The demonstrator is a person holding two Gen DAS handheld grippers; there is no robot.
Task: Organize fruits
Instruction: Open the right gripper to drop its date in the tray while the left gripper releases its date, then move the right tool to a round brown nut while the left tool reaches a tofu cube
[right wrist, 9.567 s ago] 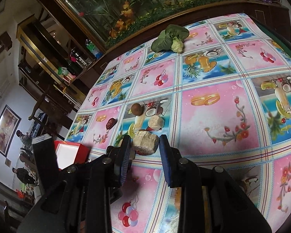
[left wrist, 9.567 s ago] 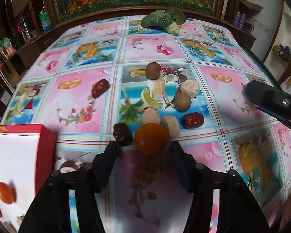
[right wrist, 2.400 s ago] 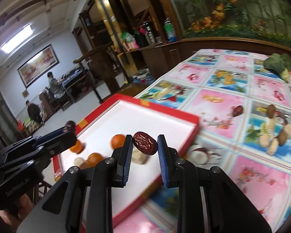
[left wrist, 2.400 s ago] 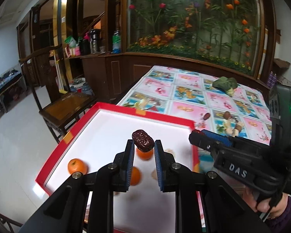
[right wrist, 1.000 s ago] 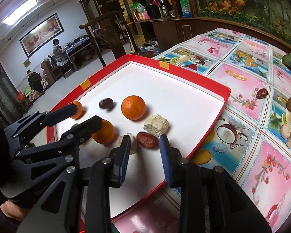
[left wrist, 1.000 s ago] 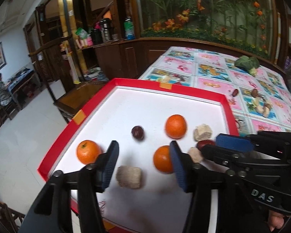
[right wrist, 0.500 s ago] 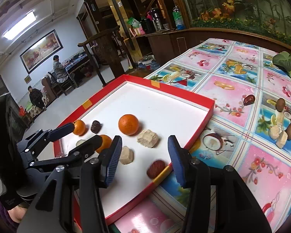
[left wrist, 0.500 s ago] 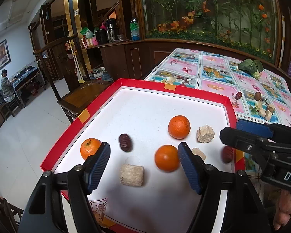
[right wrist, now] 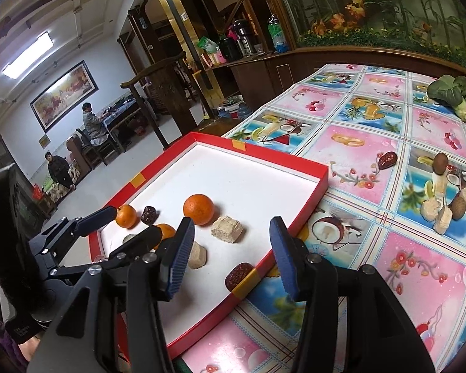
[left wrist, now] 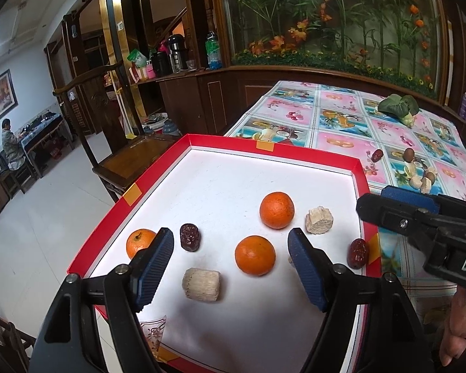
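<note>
Now released — both red dates point(left wrist: 358, 253) lying in red tray point(right wrist: 313, 192); left gripper point(left wrist: 230, 259) and right gripper point(right wrist: 230, 253) wide open, empty — more fruit waiting mid-tablecloth.

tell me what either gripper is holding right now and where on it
Nothing is held. The left gripper and right gripper are both open and empty above the red tray.
</note>
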